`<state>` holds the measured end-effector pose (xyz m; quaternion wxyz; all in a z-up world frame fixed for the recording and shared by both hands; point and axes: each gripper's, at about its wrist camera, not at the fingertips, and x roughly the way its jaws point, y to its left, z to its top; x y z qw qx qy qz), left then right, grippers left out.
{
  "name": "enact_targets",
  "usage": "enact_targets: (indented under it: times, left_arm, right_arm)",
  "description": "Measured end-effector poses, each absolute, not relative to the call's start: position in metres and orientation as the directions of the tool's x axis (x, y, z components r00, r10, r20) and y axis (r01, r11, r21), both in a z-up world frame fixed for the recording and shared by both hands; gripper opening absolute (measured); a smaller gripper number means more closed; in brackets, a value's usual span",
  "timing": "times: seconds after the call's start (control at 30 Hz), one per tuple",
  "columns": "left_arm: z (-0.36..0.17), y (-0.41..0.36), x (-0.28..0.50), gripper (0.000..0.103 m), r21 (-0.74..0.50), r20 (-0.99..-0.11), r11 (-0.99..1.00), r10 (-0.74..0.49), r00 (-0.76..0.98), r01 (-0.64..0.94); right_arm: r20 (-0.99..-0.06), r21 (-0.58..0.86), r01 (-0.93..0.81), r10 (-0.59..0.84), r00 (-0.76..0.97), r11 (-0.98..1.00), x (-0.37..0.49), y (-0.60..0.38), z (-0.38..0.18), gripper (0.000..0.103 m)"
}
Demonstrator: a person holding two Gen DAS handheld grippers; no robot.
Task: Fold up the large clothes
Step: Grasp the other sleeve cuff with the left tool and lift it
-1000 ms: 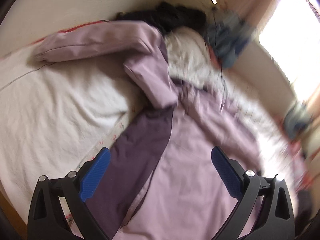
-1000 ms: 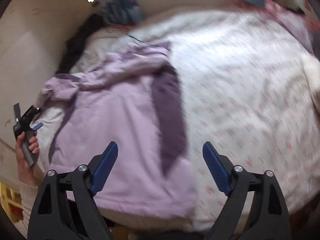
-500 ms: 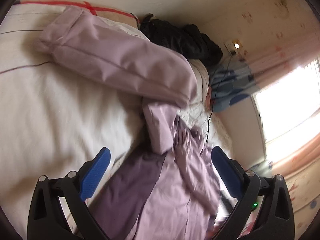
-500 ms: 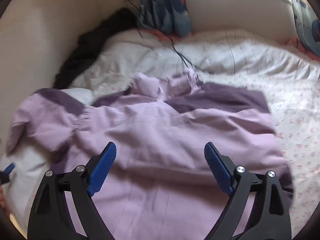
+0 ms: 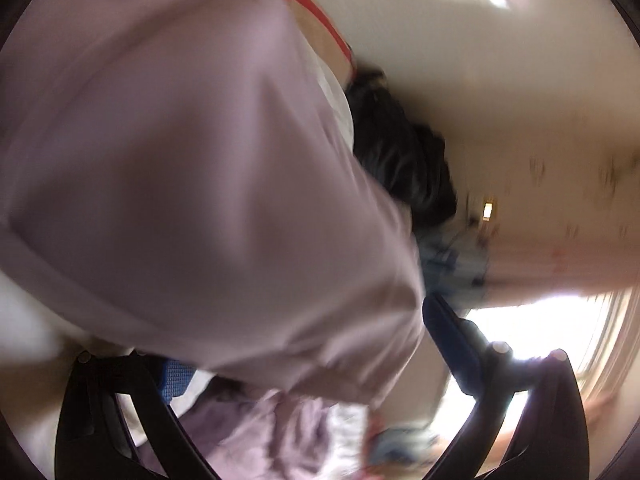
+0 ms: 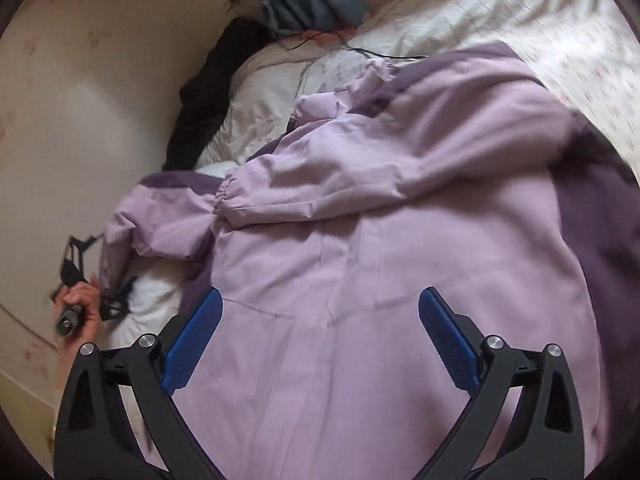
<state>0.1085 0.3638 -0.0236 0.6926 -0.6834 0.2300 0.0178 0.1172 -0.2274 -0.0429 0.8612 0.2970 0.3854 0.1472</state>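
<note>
The right wrist view shows the whole lilac jacket (image 6: pixel 380 248) spread on the bed (image 6: pixel 540 20), one sleeve (image 6: pixel 360 184) folded across it. The right gripper (image 6: pixel 320 340) hovers over it, jaws opening wide, pressing nothing. At far left a hand (image 6: pixel 80 308) holds the left gripper (image 5: pixel 304 344). In the blurred left wrist view lilac cloth fills the frame; its jaws stand wide around the sleeve. Dark clothing (image 6: pixel 208 92) lies against the wall (image 6: pixel 80 100).
</note>
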Motion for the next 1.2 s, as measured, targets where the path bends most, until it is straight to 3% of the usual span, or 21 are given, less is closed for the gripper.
enact_targets:
  times: [0.23, 0.27, 0.3, 0.33, 0.37, 0.4, 0.6, 0.87, 1.03, 1.2]
  left_arm:
    - [-0.038, 0.379, 0.102, 0.093, -0.909, -0.333, -0.196, -0.191, 0.923, -0.368]
    - [-0.034, 0.378, 0.102, 0.082, -0.910, -0.341, -0.191, -0.166, 0.925, -0.369]
    - [-0.029, 0.376, 0.102, 0.063, -0.917, -0.340, -0.166, -0.143, 0.929, -0.362]
    - [-0.022, 0.374, 0.104, 0.054, -0.926, -0.342, -0.124, -0.125, 0.931, -0.357]
    - [-0.011, 0.371, 0.105, 0.036, -0.936, -0.339, -0.062, -0.100, 0.936, -0.345]
    - [-0.001, 0.368, 0.106, 0.031, -0.943, -0.329, -0.021, -0.086, 0.940, -0.332]
    - [0.097, 0.337, 0.120, 0.025, -0.917, -0.266, 0.322, -0.053, 0.963, -0.236]
    - [0.197, 0.222, 0.152, 0.023, -0.842, -0.148, 0.540, -0.248, 0.957, 0.010]
    - [0.224, 0.132, 0.170, 0.023, -0.792, -0.124, 0.592, -0.393, 0.911, 0.148]
    - [0.220, 0.011, 0.188, 0.023, -0.681, -0.192, 0.678, -0.531, 0.825, 0.278]
  right_arm:
    - [-0.528, 0.721, -0.041, 0.587, 0.614, 0.691, 0.097, -0.222, -0.043, 0.095]
    - [-0.518, 0.728, -0.046, 0.592, 0.617, 0.684, 0.094, -0.223, -0.040, 0.095]
    - [-0.510, 0.732, -0.050, 0.596, 0.621, 0.679, 0.093, -0.224, -0.037, 0.095]
    - [-0.499, 0.737, -0.060, 0.603, 0.622, 0.673, 0.092, -0.225, -0.033, 0.095]
    - [-0.488, 0.742, -0.069, 0.609, 0.625, 0.667, 0.091, -0.226, -0.029, 0.095]
    - [-0.479, 0.747, -0.075, 0.613, 0.629, 0.660, 0.090, -0.228, -0.026, 0.095]
    - [-0.422, 0.784, -0.058, 0.599, 0.681, 0.618, 0.083, -0.264, -0.006, 0.095]
    - [-0.378, 0.824, 0.003, 0.545, 0.749, 0.567, 0.073, -0.319, 0.002, 0.095]
    - [-0.343, 0.854, 0.018, 0.536, 0.771, 0.521, 0.068, -0.344, 0.002, 0.095]
    - [-0.307, 0.886, 0.054, 0.497, 0.812, 0.461, 0.059, -0.377, -0.003, 0.095]
